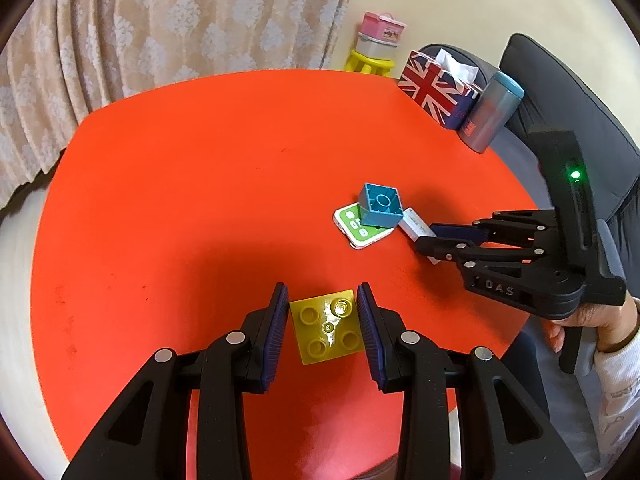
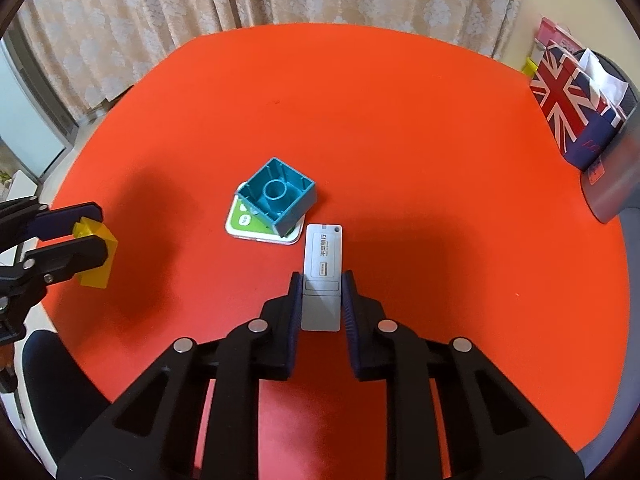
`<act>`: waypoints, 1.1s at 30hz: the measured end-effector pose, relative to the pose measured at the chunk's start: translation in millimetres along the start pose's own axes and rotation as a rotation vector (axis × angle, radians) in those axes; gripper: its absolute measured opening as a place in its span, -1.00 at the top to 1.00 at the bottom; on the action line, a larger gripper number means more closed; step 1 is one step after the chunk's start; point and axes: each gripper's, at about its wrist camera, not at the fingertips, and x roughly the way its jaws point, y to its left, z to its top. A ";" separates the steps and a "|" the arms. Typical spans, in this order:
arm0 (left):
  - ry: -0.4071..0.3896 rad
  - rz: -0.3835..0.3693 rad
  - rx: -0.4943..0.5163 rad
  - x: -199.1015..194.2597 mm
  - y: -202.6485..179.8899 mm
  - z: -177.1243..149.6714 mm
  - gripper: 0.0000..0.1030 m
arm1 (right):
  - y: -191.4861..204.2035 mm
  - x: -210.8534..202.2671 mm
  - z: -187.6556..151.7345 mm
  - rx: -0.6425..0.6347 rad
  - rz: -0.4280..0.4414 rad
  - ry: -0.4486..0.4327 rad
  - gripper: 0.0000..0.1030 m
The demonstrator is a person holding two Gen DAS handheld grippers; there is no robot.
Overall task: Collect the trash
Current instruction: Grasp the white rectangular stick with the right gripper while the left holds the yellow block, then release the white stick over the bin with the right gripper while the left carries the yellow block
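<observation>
A yellow brick (image 1: 327,326) sits between the pads of my left gripper (image 1: 323,305), which touch its two sides; in the right wrist view the brick (image 2: 96,254) is held off the red table (image 2: 360,120). My right gripper (image 2: 321,288) is shut on a grey flat rectangular device (image 2: 323,276) whose far end reaches toward a blue brick (image 2: 278,200). The blue brick lies open side up, tilted on a green and white card (image 2: 244,224). The left wrist view shows the right gripper (image 1: 426,238), the device (image 1: 416,226), the blue brick (image 1: 380,206) and the card (image 1: 360,230).
A Union Jack tissue box (image 1: 436,88) and a grey-blue can (image 1: 490,112) stand at the table's far right edge. A dark chair (image 1: 560,92) is behind them. A yellow stool (image 1: 370,62) with small boxes stands by the curtain (image 1: 160,28).
</observation>
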 end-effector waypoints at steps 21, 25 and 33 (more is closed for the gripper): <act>-0.033 -0.007 0.077 -50.7 -48.5 -50.5 0.32 | 40.3 -110.3 -66.8 -0.174 0.146 -0.090 0.63; -0.037 -0.008 0.085 -60.3 -56.5 -64.7 0.32 | 45.6 -118.1 -83.0 -0.182 0.165 -0.089 0.63; -0.032 -0.007 0.088 -66.7 -69.3 -95.4 0.32 | 56.9 -126.3 -118.7 -0.201 0.190 -0.080 0.63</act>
